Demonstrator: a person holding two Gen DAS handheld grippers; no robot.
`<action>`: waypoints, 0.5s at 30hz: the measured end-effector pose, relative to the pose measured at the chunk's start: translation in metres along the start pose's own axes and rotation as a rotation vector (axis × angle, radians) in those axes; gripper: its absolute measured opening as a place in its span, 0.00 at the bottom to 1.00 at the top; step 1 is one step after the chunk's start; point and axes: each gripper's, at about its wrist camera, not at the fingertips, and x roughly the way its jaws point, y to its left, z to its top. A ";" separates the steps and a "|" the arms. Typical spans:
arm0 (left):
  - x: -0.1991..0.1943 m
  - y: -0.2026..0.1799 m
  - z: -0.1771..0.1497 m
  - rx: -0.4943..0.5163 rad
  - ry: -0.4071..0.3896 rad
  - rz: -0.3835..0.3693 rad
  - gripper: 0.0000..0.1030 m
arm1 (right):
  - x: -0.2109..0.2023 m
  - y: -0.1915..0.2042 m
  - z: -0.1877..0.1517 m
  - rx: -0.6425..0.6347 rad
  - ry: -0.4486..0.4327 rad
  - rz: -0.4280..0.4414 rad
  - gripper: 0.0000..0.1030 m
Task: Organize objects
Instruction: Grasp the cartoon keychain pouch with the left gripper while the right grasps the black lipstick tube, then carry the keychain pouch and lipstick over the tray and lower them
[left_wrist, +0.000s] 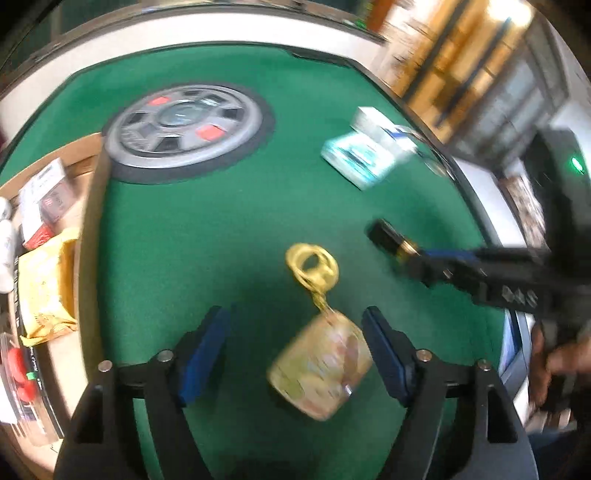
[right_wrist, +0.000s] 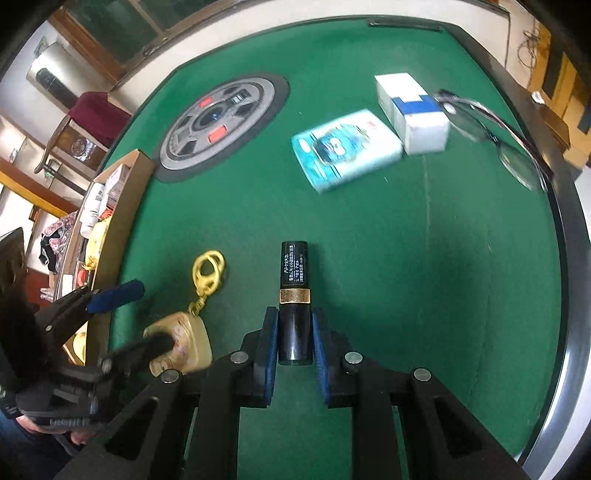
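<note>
Both tilted steeply down — right gripper clamped on lipstick, left gripper spread around keychain.

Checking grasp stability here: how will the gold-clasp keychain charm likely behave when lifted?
The keychain charm probably dangles: a short chain links its gold clasp to the body. Gripped by the body between the open left gripper, the clasp likely swings. It looks light.

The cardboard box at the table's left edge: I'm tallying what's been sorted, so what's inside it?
The cardboard box holds a yellow packet, small cartons and white bottles. Anything beneath them is covered.
</note>
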 end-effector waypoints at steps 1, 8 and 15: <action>0.001 -0.005 -0.002 0.034 0.020 0.003 0.74 | 0.000 -0.001 -0.003 0.004 0.004 0.000 0.19; 0.014 -0.021 -0.010 0.171 0.058 0.043 0.73 | 0.005 0.003 -0.012 0.007 0.015 -0.033 0.20; 0.022 -0.044 -0.024 0.332 0.077 0.115 0.53 | 0.009 0.011 -0.006 -0.043 -0.001 -0.089 0.21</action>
